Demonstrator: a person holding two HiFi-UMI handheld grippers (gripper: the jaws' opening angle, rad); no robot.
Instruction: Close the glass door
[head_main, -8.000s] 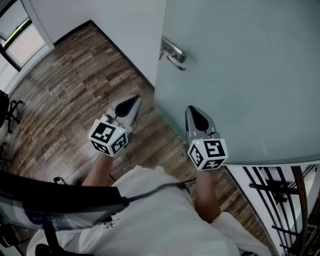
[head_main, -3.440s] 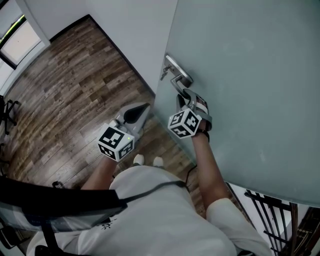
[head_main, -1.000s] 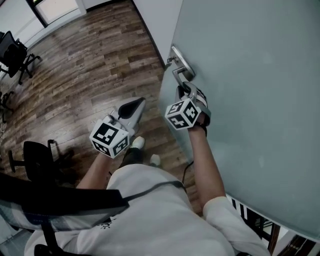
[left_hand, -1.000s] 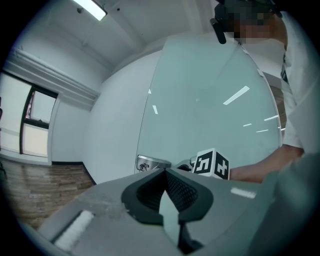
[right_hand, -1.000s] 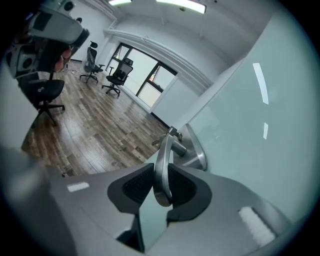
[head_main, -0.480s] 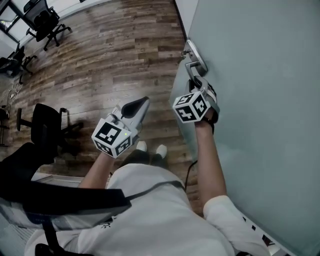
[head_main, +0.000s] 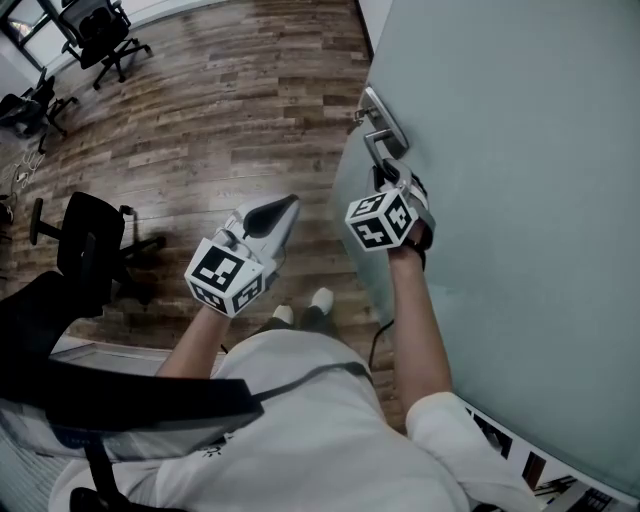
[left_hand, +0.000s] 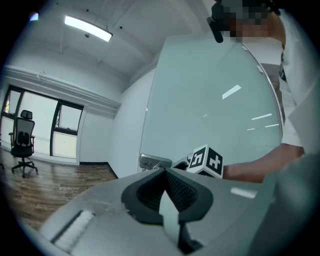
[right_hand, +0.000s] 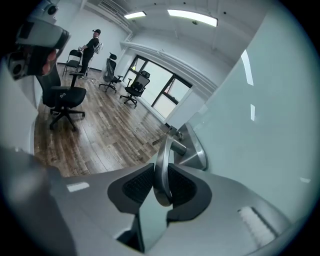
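— Head view first: where is the glass door?

— Head view, looking steeply down, has the frosted glass door filling the right side. Its free edge runs down the middle of the picture, with wooden floor to the left of it. A metal lever handle on a metal plate sits near that edge. No door frame shows, so how far the door is from closing cannot be told.

— What are the two grippers doing?

— The right gripper, at the end of a bare forearm, reaches up to the lever. In the right gripper view its dark ribbed pads press on either side of the lever's free end, clamped on it. The left gripper hangs in the air left of the door edge, near the right one and clear of the door. In the left gripper view its jaws are pressed together with nothing between them. Beyond them are the handle plate and the right gripper's marker cube.

— Anything else around?

— The person wears a white shirt, and white shoes show on the floor below the hands. A black office chair stands at the left, with more chairs in the top left corner. The right gripper view shows another person standing far off among office chairs.
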